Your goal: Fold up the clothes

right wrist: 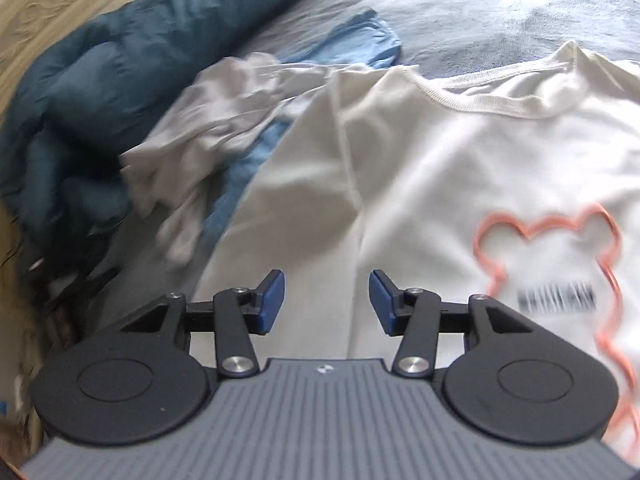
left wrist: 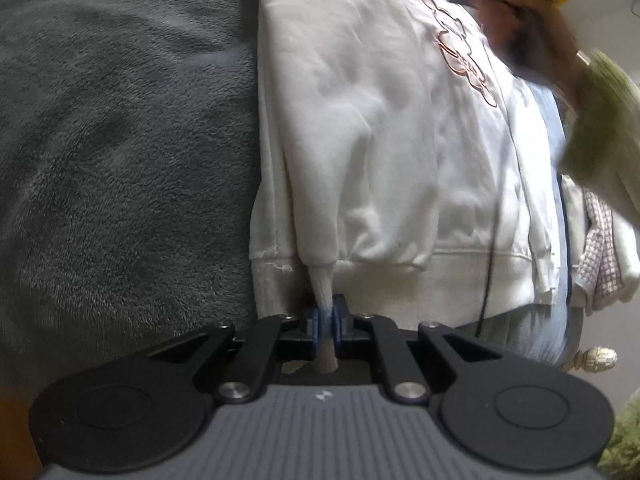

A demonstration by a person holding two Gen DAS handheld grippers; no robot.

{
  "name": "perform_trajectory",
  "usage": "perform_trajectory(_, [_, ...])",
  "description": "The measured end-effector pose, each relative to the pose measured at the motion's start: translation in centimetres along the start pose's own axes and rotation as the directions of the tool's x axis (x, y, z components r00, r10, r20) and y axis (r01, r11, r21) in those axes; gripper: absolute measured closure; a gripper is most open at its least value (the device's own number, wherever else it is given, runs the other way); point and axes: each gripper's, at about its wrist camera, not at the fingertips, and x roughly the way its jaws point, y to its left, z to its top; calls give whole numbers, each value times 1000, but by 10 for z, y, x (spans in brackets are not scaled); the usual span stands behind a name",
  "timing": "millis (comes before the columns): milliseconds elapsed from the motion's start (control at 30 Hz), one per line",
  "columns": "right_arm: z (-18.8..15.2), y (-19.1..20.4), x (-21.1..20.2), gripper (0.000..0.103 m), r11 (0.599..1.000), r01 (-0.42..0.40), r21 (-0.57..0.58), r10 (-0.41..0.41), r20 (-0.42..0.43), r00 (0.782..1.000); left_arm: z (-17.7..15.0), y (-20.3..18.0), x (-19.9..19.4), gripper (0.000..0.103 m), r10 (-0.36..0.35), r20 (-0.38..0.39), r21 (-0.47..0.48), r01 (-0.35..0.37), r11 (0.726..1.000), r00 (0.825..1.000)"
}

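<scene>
Gripping: left gripper (left wrist: pixel 327 320), jaws closed on the ribbed cuff (left wrist: pixel 325 284) of the white sweatshirt (left wrist: pixel 360 120).
Sleeve: laid lengthwise over the sweatshirt's body, which lies on a grey blanket (left wrist: pixel 120 140).
Right gripper (right wrist: pixel 327 304): jaws open, holding nothing, above the sweatshirt's chest beside a pink bear outline (right wrist: pixel 560 248).
Beyond: crumpled white garment (right wrist: pixel 208 120), light blue cloth (right wrist: pixel 352 40), possibly a teal duvet (right wrist: pixel 100 80); blurred.

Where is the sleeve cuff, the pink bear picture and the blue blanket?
sleeve cuff (left wrist: pixel 325 280), left wrist view, ribbed end above the jaws
pink bear picture (right wrist: pixel 536 236), right wrist view, outline's head
blue blanket (right wrist: pixel 92 92), right wrist view, bunched middle
</scene>
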Motion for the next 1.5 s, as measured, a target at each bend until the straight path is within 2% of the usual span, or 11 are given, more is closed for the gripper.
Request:
perform_trajectory(100, [9, -6, 26, 68, 1000, 26, -18, -26, -34, 999, 2, 2, 1, 95, -13, -11, 7, 13, 1000, 1000])
perform_trajectory(133, [10, -4, 28, 102, 999, 19, -26, -20, -32, 999, 2, 3, 0, 95, -17, -14, 8, 17, 1000, 1000])
perform_trajectory(367, [10, -6, 8, 103, 993, 101, -58, -97, 67, 993, 2, -5, 3, 95, -27, -38, 46, 29, 999, 999])
perform_trajectory(567, [6, -23, 18, 101, 994, 111, 17, -112, 47, 993, 4, 3, 4, 95, -63, -55, 15, 64, 998, 997])
perform_trajectory(733, [12, -10, 23, 95, 980, 186, -74, -187, 0, 982, 5, 10, 5, 93, -78, -67, 17, 80, 997, 995])
perform_trajectory(800, [16, 8, 12, 90, 942, 305, -141, -303, 37, 952, 6, 11, 5, 93, -81, -69, 29, 83, 996, 994])
perform_trajectory(867, [18, 33, -6, 88, 913, 347, -214, -332, 102, 938, 6, 11, 5, 93, -83, -72, 40, 86, 996, 994])
perform_trajectory(1000, [17, 104, -5, 86, 887, 180, -424, -174, 55, 983, 8, 14, 4, 93, -89, -81, 48, 93, 995, 993])
perform_trajectory(1133, [-5, 167, 42, 74, 771, 30, -636, -111, -88, 990, 10, 13, 6, 93, -89, -86, 55, 94, 994, 992])
perform_trajectory(1300, [-45, 178, 76, 72, 638, 43, -769, -278, -178, 944, 9, 19, 5, 93, -106, -84, 33, 109, 994, 991])
perform_trajectory(1500, [-54, 178, 62, 72, 573, 96, -814, -380, -160, 911, 8, 27, 2, 93, -125, -90, 11, 126, 992, 988])
